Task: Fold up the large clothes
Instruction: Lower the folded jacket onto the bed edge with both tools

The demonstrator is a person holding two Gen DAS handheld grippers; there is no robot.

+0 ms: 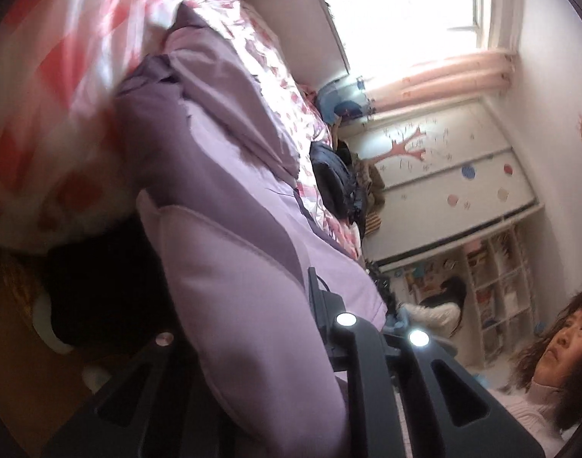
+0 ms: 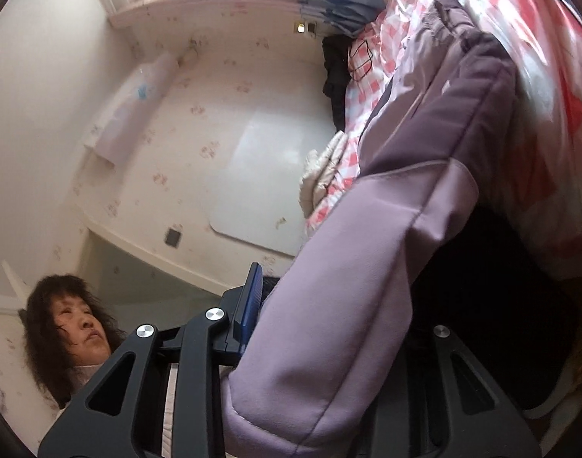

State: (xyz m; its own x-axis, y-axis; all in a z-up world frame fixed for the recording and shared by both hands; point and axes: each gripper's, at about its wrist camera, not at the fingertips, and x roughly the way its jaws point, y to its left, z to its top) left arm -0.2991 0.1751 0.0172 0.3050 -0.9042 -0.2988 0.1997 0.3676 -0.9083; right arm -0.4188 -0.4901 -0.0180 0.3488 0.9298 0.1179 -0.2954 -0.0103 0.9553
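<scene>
A large padded lilac jacket with darker purple panels (image 1: 230,198) lies along the pink-and-white checked bed. My left gripper (image 1: 249,347) is shut on one thick edge of the jacket, with its fabric bulging between the black fingers. In the right wrist view the same jacket (image 2: 405,229) runs away from the camera, and my right gripper (image 2: 329,343) is shut on another padded edge. Both views are rolled sideways. The fingertips are hidden by fabric.
The checked bed cover (image 1: 62,76) shows beside the jacket (image 2: 550,95). Dark clothes (image 1: 337,179) are piled at the far end of the bed. A person's face (image 2: 77,328) is near. A window (image 1: 398,11), shelves (image 1: 493,278) and the wall (image 2: 214,114) lie behind.
</scene>
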